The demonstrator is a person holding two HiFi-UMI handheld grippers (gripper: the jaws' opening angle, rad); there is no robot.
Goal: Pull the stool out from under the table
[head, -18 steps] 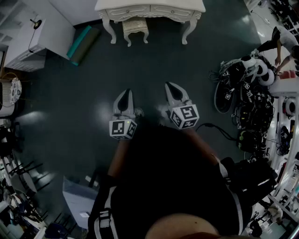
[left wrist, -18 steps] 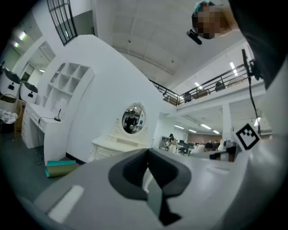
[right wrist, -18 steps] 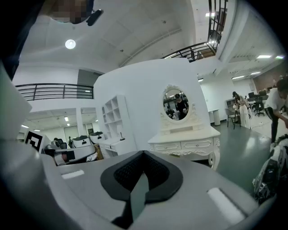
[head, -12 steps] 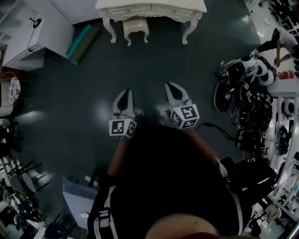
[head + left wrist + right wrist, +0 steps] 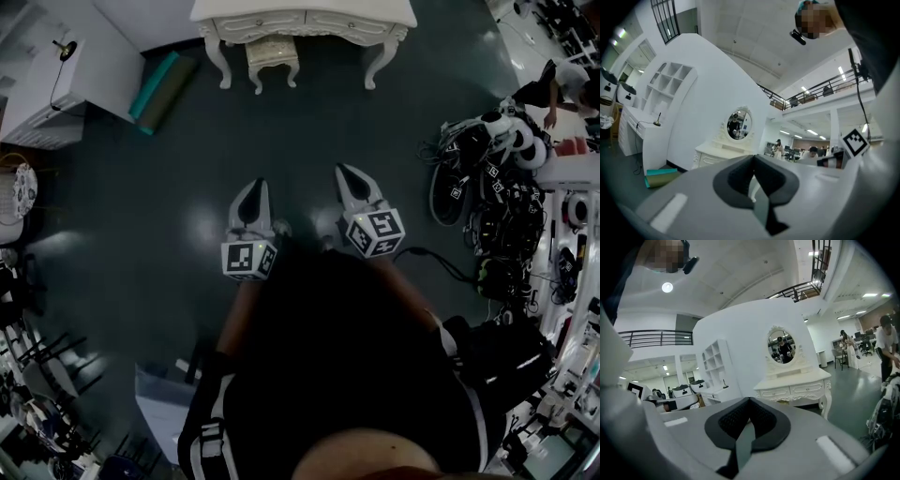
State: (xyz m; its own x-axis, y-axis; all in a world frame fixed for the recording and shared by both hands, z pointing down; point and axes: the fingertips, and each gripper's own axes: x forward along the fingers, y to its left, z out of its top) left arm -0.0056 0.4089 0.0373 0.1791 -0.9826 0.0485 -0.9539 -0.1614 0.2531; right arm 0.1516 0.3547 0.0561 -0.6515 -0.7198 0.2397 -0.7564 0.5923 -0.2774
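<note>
The table (image 5: 305, 14) stands at twelve o'clock in the head view, with the stool (image 5: 273, 54) under it, nearer its left legs. A mat (image 5: 159, 86) lies on the floor (image 5: 300, 131) at eleven o'clock, between the table and a cabinet (image 5: 56, 89) at ten o'clock. A heap of cables and gear (image 5: 497, 206) lies at two to three o'clock.

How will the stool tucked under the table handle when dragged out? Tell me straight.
The stool looks small, with thin curved legs, so it is probably light and rigid. On the smooth, shiny floor it should slide easily, though a pull high on the seat might tip it.
</note>
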